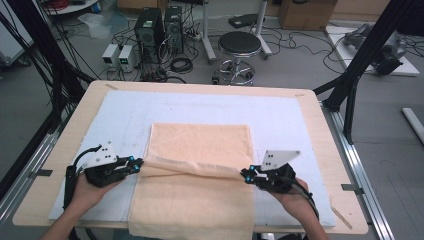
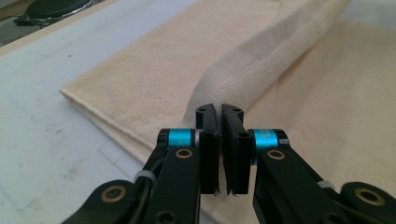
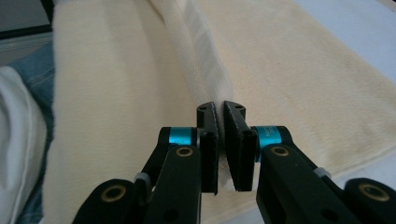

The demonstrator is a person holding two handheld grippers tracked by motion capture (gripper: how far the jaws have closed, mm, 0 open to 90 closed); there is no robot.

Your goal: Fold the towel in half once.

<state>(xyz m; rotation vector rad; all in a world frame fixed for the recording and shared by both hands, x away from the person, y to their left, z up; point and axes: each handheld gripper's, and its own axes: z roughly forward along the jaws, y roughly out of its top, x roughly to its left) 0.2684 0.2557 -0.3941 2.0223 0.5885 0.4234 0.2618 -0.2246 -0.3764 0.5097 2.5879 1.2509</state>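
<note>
A cream towel (image 1: 200,145) lies on the table's white mat, its near end hanging over the front edge. Its far hem (image 1: 195,167) is folded back toward me and held raised across the middle of the towel. My left gripper (image 1: 139,162) is shut on the hem's left corner (image 2: 233,79). My right gripper (image 1: 246,173) is shut on the hem's right corner (image 3: 205,79). In the left gripper view the jaws (image 2: 219,112) pinch the stitched band; in the right gripper view the jaws (image 3: 220,108) pinch the rolled edge. Both hands hold the grippers level, pointing inward.
The white mat (image 1: 295,125) covers the wooden table (image 1: 320,150). Beyond the far edge stand a black stool (image 1: 239,47), computer towers (image 1: 150,30) and cables on the floor. Black frame struts (image 1: 360,65) rise at the right.
</note>
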